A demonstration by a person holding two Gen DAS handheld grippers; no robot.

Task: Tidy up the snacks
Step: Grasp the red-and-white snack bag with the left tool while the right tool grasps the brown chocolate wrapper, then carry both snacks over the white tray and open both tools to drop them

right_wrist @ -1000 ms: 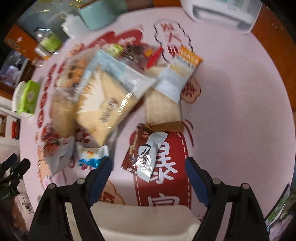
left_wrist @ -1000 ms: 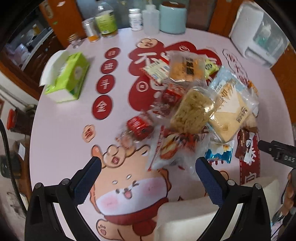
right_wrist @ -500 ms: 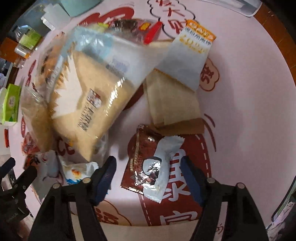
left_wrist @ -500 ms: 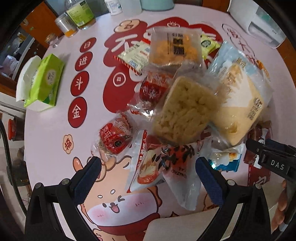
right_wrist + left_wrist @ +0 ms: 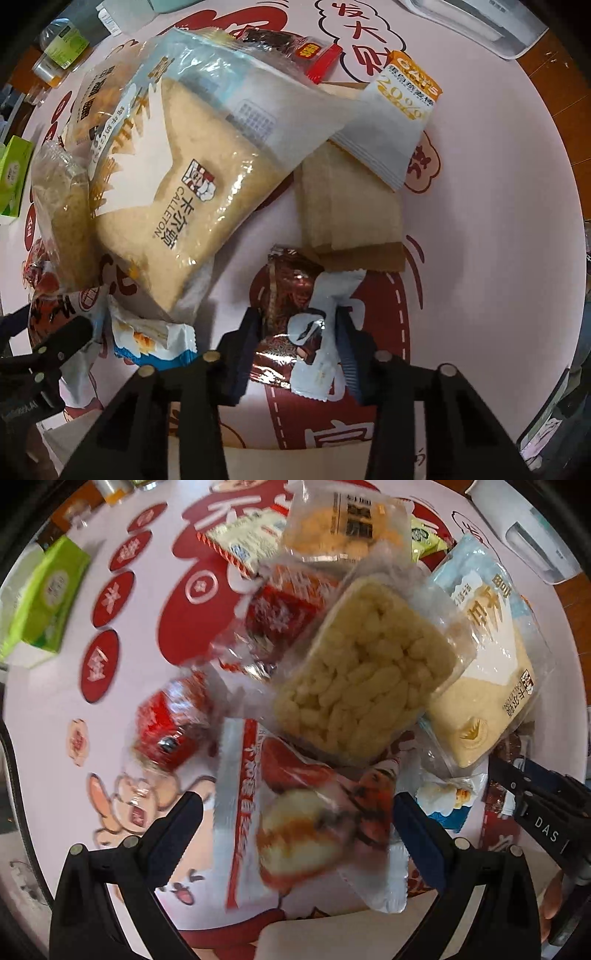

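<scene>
A heap of wrapped snacks lies on a pink table with red prints. In the left wrist view my left gripper point(image 5: 297, 806) is open, its fingers on either side of a white and red snack bag point(image 5: 306, 812). Behind it lie a clear pack of pale puffed sticks point(image 5: 364, 679) and a red wrapped candy point(image 5: 170, 720). In the right wrist view my right gripper point(image 5: 297, 325) has closed in around a brown wrapper and a white sachet point(image 5: 314, 332), fingers touching them. A large Calleton bread bag point(image 5: 188, 192) lies to the left.
A green tissue box point(image 5: 48, 598) sits at the far left. A white appliance point(image 5: 535, 542) stands at the far right. Bottles point(image 5: 62, 48) stand at the back. A tan flat packet point(image 5: 347, 206) and an orange and white oat bar point(image 5: 395, 118) lie beyond my right gripper.
Both grippers have moved forward and down to the pile. My right gripper's fingers have narrowed onto the brown wrapper and white sachet. My left gripper stays open, now astride the white and red bag.
</scene>
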